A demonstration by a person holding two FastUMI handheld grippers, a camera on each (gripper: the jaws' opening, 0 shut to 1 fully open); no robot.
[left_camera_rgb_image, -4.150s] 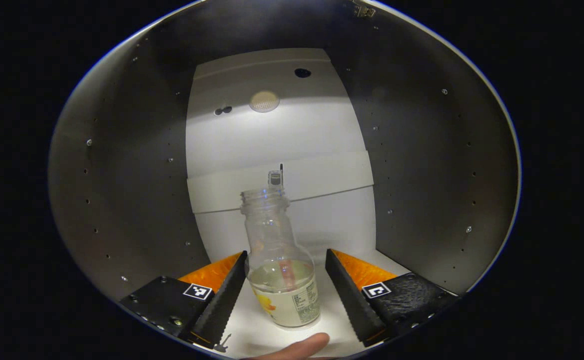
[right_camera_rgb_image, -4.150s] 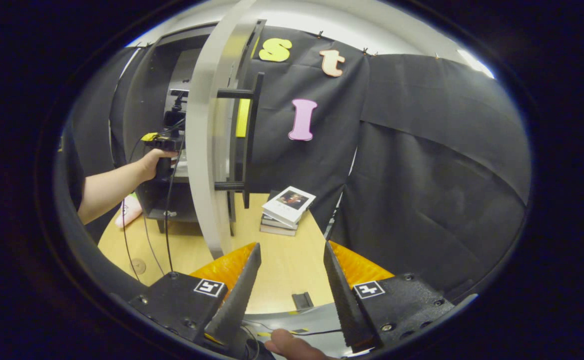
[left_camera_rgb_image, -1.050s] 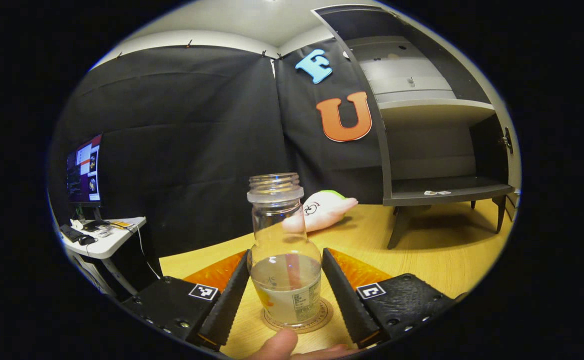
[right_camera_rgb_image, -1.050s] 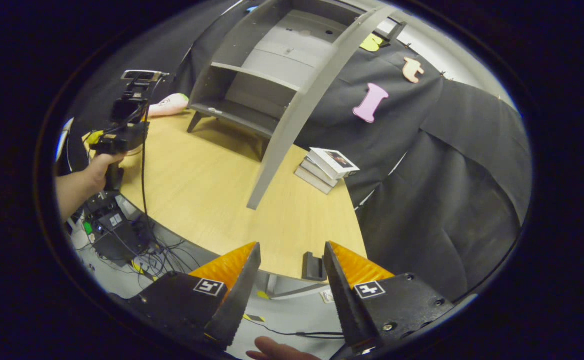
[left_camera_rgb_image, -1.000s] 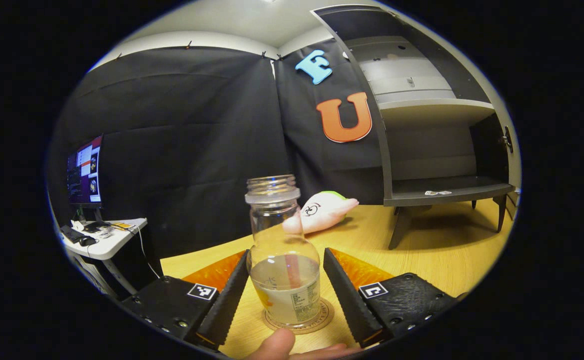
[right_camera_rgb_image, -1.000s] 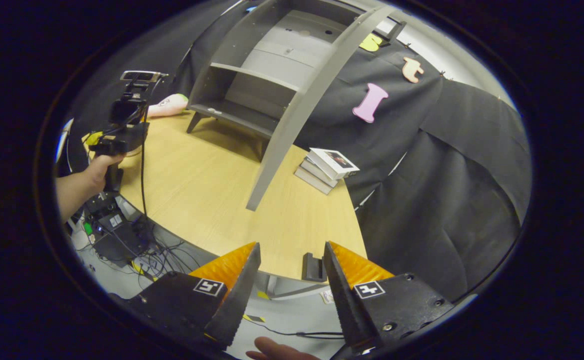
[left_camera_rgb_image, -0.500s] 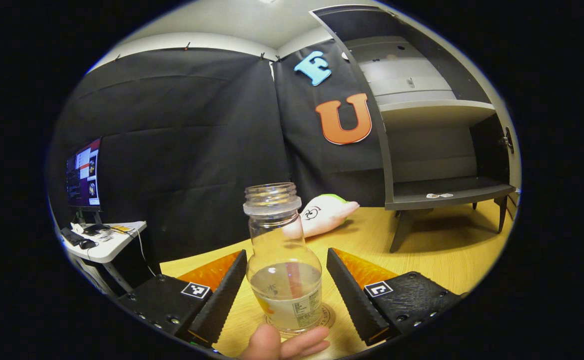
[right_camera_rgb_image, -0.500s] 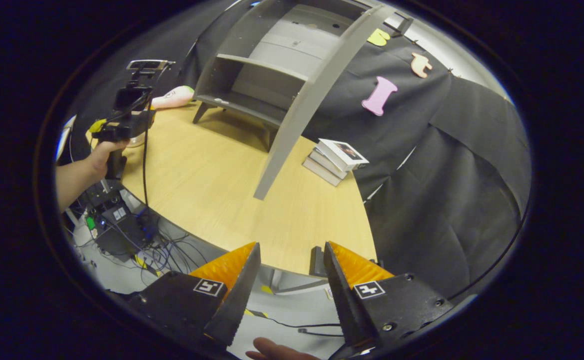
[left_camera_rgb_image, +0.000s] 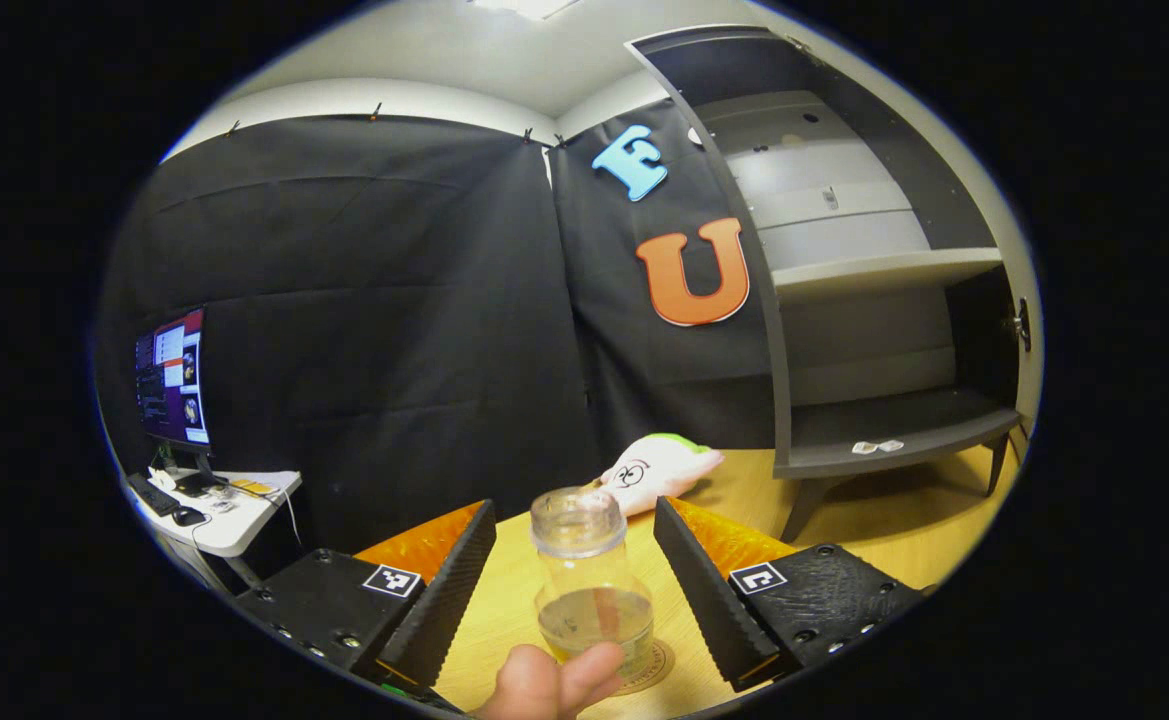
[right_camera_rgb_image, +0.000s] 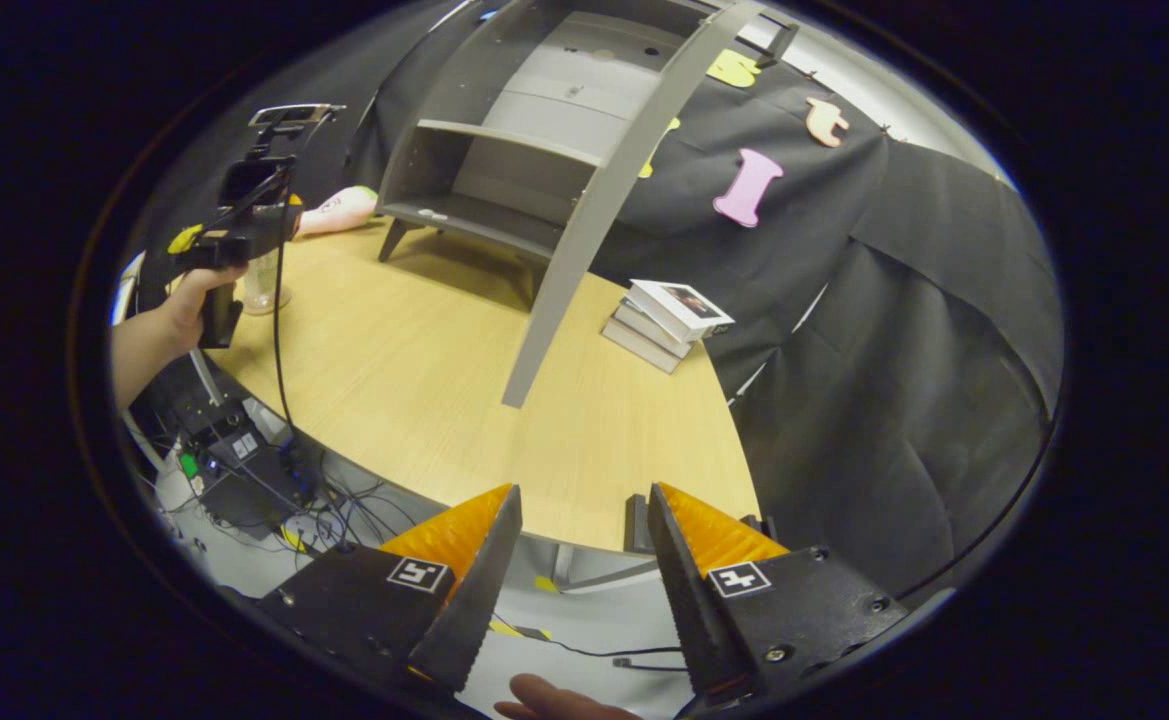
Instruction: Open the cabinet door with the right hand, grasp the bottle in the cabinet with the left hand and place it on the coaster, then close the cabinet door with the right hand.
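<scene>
Now, in the left gripper view, we see the left gripper [left_camera_rgb_image: 574,575] with its jaws spread wide, its two fingers standing apart on either side of the bottle [left_camera_rgb_image: 592,585] and touching it on neither side. The bottle stands upright and uncapped on the round coaster [left_camera_rgb_image: 656,668], with a little pale liquid in its lower part, near the front edge of the wooden tabletop [left_camera_rgb_image: 894,520]. A fingertip [left_camera_rgb_image: 544,685] of the holding hand shows at the bottom, in front of the bottle. Behind the bottle a pink plush toy [left_camera_rgb_image: 659,468] lies on the tabletop, and toward the right the cabinet [left_camera_rgb_image: 864,300] stands open on its legs, its shelves bare apart from a small pale scrap on the lower one. At the far left a monitor [left_camera_rgb_image: 169,375] stands on a white side desk. In the right gripper view, we see the right gripper [right_camera_rgb_image: 584,590] with its jaws likewise spread and nothing between them, held out past the near edge of the tabletop [right_camera_rgb_image: 424,370] above the floor cables. The cabinet door [right_camera_rgb_image: 604,200] stands swung open, edge-on toward us, with the cabinet [right_camera_rgb_image: 524,110] behind it at the far edge. A stack of books [right_camera_rgb_image: 669,320] lies near the right edge. At the left edge a hand [right_camera_rgb_image: 184,300] holds the left gripper [right_camera_rgb_image: 244,215] just above the bottle [right_camera_rgb_image: 262,280].
</scene>
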